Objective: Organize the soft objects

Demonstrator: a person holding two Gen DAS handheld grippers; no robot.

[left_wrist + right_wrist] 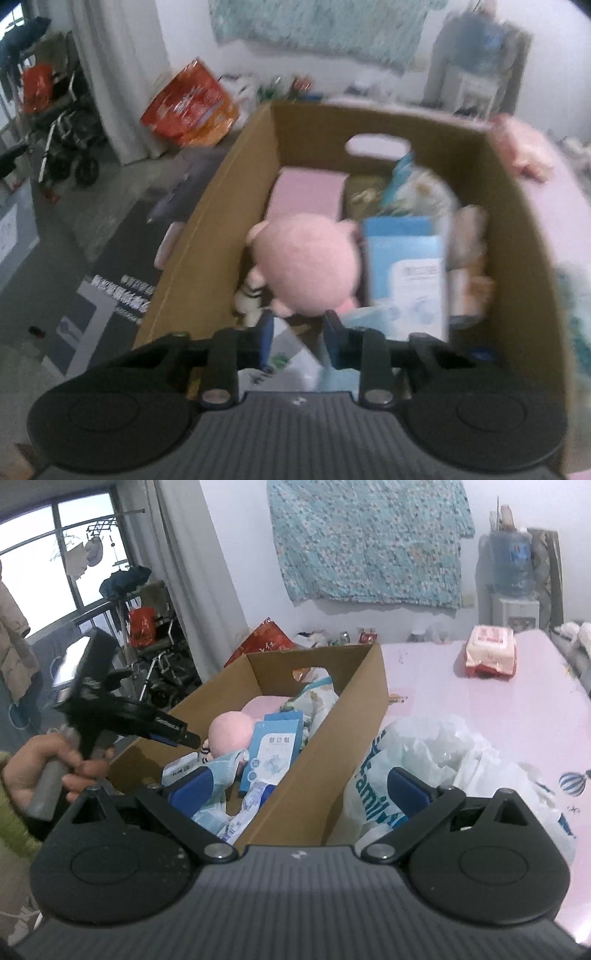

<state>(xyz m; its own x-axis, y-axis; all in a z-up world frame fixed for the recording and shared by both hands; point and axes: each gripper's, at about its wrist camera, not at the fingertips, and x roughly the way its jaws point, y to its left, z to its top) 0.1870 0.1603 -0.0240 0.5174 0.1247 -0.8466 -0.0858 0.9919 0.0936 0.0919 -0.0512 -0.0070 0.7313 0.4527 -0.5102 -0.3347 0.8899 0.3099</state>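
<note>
A brown cardboard box (207, 236) stands on the pink table; it also shows in the right wrist view (325, 775). Inside lie a round pink plush toy (308, 266), also in the right wrist view (231, 731), a light blue packet (406, 273), a pink pad (306, 188) and other soft packs. My left gripper (299, 332) hovers over the box's near end just behind the plush, jaws a little apart and empty. My right gripper (301, 788) is wide open over the box's right wall, its right finger beside a white plastic bag (436, 753).
A pink wet-wipes pack (489, 651) lies far back on the pink table (498, 709). A red bag (188, 103) and a folded wheelchair (70, 140) stand on the floor left of the box. A water dispenser (513, 590) stands by the far wall.
</note>
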